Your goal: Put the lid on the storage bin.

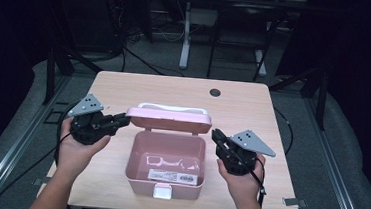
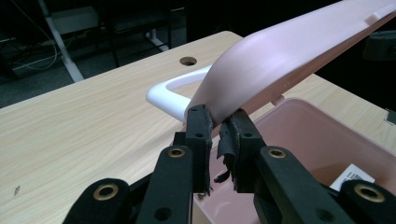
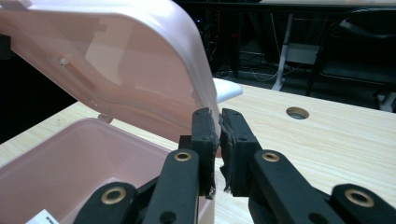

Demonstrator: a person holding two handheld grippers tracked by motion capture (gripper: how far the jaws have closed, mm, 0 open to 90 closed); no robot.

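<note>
At the table's [image 1: 124,87] centre stands a pink box [image 1: 164,170], open, with its lid [image 1: 169,119] raised on the rear hinge and a white handle [image 1: 170,108] showing behind it. A label [image 1: 173,176] lies on the box floor.

The left gripper [image 1: 120,120] is clamped on the lid's left edge; in the left gripper view the pads [image 2: 198,126] pinch the thin rim [image 2: 224,112]. The right gripper [image 1: 217,136] has its jaws nearly together at the lid's right edge, but whether the rim [image 3: 205,100] is actually pinched cannot be told from the right gripper view.

Handling judgement: the lid appears to be thin moulded plastic, light, fairly stiff, with a smooth, glossy surface that may slip between pads. Grip at the side rims, near the front corners, where the edge gives a flat purchase. Keep both sides level to avoid twisting the hinge. The box itself looks light and may shift if the lid is pushed hard.
</note>
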